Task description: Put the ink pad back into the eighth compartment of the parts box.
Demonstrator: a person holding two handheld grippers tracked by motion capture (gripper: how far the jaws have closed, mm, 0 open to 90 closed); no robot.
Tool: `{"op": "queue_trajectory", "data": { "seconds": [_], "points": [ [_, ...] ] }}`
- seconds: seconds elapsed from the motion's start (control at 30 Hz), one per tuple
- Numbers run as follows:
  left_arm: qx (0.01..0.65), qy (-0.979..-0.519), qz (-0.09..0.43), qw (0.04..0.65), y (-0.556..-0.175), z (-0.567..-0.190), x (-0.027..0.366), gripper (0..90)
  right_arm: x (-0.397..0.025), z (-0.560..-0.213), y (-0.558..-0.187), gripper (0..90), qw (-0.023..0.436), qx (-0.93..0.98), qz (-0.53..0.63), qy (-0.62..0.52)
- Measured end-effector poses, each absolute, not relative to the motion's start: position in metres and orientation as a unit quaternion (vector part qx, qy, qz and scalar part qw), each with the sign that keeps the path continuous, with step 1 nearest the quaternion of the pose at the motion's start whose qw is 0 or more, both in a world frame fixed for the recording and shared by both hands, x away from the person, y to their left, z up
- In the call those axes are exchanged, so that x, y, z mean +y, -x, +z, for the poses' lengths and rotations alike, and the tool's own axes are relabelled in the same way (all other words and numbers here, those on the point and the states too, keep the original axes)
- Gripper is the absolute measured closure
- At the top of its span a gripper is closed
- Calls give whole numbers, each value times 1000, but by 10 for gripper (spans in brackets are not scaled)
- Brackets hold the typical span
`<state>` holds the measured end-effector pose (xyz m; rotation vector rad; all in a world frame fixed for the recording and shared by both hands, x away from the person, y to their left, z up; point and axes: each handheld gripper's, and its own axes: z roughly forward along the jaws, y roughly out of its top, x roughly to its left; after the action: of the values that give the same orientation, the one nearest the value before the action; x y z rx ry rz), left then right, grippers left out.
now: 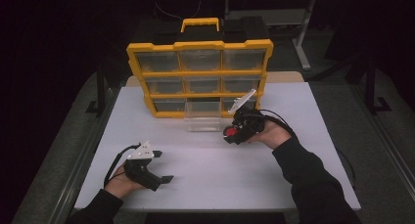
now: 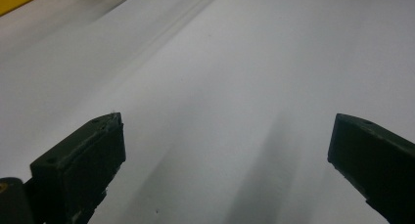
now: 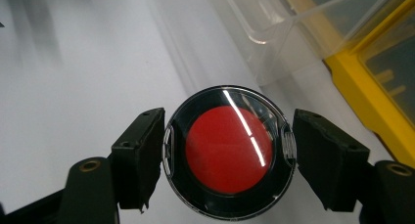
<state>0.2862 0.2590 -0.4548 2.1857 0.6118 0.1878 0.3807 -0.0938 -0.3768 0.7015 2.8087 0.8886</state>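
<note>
Dark room all round, with a white worktop [image 1: 215, 175] lit in the middle of it. At the far edge of the worktop stands a yellow organiser [image 1: 199, 77] with a black back and a yellow handle, its front a grid of clear drawers. One clear drawer [image 1: 204, 120], from the middle of the bottom row, is pulled out and rests on the worktop just in front of the organiser.

Right tongs [image 1: 234, 131] sit at the right of the scene, near the pulled-out drawer and just to its right, held in a hand in a dark sleeve. They are clenched on a disc [image 3: 229, 153]: a round black case with a clear lid and a red centre. In the right gripper view the disc stands upright between the two jaws, each jaw pressed against one side of its rim, above the worktop. The drawer's corner and the organiser's yellow frame lie beyond it, at the upper right of that view. From the high view the disc shows as a red spot at the tongs' tip.

Left tongs [image 1: 163, 166] lie low at the near left, well apart from the organiser, and point right. Their jaws are spread wide, released, with bare worktop between them.
</note>
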Motion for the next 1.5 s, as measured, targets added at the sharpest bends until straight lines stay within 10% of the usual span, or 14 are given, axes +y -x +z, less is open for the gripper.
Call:
{"op": "queue_trajectory", "data": {
  "seconds": [1.5],
  "points": [
    [243, -872, 77, 419, -285, -454, 259, 0, -74, -334, -416, 288, 60, 915, 316, -243]
  ]
}}
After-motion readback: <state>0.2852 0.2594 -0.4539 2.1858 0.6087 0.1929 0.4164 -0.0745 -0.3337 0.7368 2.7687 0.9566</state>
